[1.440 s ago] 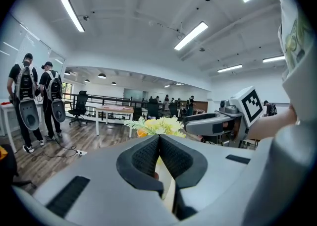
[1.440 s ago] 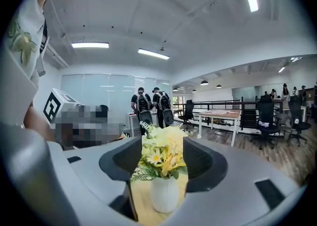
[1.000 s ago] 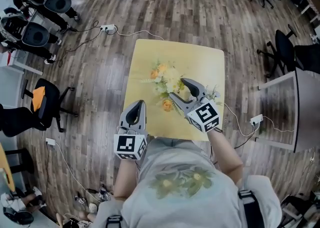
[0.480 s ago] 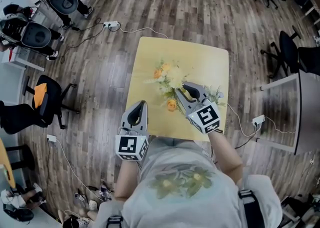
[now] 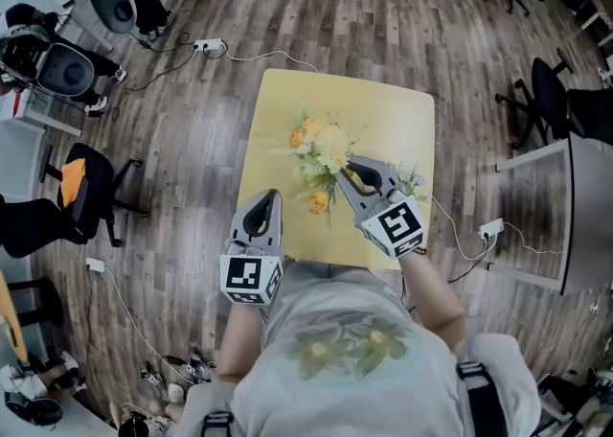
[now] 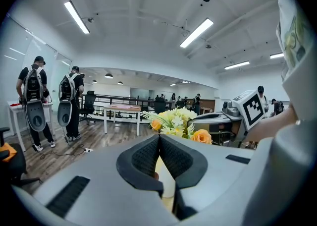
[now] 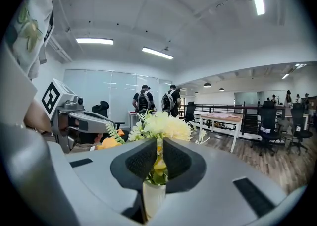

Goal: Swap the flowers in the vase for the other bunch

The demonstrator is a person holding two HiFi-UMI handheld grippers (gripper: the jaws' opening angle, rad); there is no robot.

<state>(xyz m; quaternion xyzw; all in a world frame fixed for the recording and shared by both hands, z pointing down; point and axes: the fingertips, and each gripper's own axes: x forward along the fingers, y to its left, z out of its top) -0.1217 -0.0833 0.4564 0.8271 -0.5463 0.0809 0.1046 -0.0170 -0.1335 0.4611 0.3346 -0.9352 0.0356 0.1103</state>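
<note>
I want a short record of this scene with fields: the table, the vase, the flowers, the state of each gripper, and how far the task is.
table: yellow top
vase: white, upright, under the flowers
flowers: pale yellow bunch, standing in the vase
right gripper: fingers have just been closing; stems are between them, gripped above the vase mouth
left gripper: fingers shut, nothing held, by the near edge of the table, apart from the flowers
task: bunch not yet lifted out
</note>
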